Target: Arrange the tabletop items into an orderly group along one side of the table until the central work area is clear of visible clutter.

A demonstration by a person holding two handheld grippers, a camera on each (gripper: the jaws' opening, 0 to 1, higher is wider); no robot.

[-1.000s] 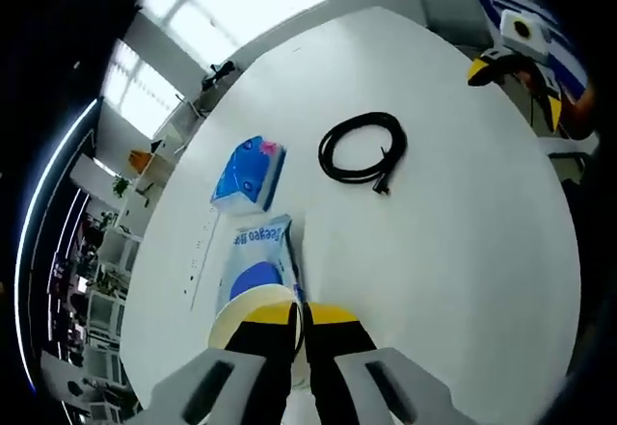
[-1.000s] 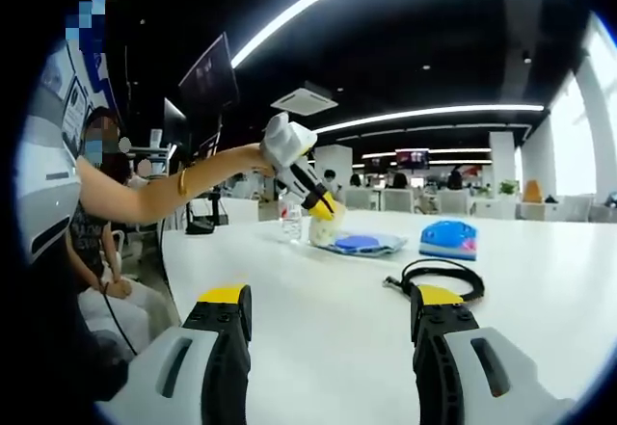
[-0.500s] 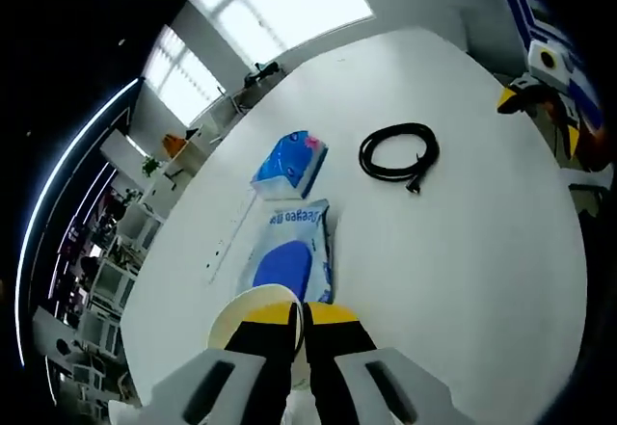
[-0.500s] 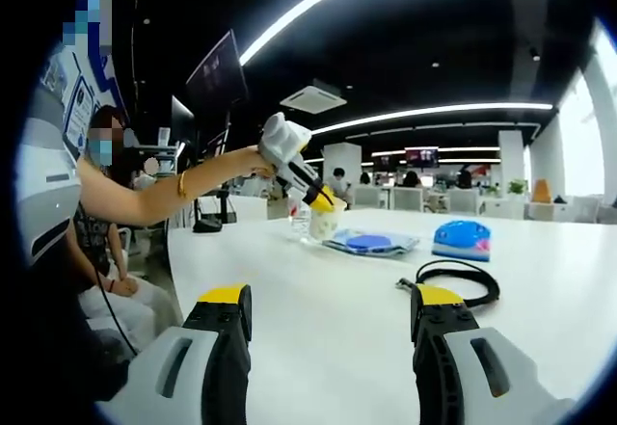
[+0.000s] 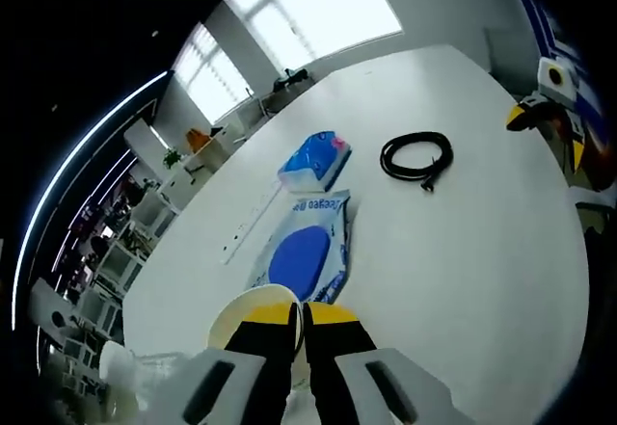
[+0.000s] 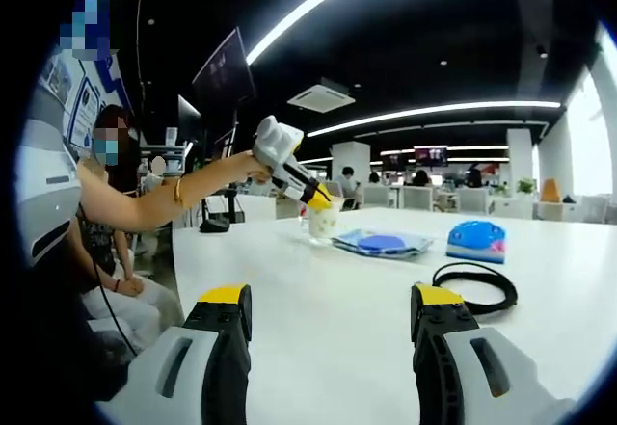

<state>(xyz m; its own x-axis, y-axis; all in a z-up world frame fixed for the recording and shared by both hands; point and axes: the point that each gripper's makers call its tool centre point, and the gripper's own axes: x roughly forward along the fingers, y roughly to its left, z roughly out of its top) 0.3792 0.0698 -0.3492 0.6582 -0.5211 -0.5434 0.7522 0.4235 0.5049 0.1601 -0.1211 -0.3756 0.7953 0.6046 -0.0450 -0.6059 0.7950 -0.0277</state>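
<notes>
My left gripper (image 5: pixel 299 321) is shut on the rim of a pale yellow paper cup (image 5: pixel 238 312), held over the white table (image 5: pixel 482 242). Beyond it lie a flat blue-and-white wipes pack (image 5: pixel 304 252), a blue tissue pack (image 5: pixel 314 162) and a coiled black cable (image 5: pixel 416 156). In the right gripper view, my right gripper (image 6: pixel 331 324) stands open above the near table edge with nothing between its jaws. The left gripper (image 6: pixel 313 197) shows there holding the cup (image 6: pixel 321 223) near the wipes pack (image 6: pixel 381 244), with the tissue pack (image 6: pixel 477 240) and cable (image 6: pixel 477 289) to the right.
A clear plastic bottle (image 5: pixel 130 386) stands at the lower left of the left gripper view, beside the cup. A white power strip (image 5: pixel 249 225) lies along the table's far edge. A seated person (image 6: pixel 101 223) is at the left. The table's near right half is bare.
My left gripper has carried the cup back toward the table's end, so the packs and cable sit farther ahead and the bottle has come into view. The right gripper stays open.
</notes>
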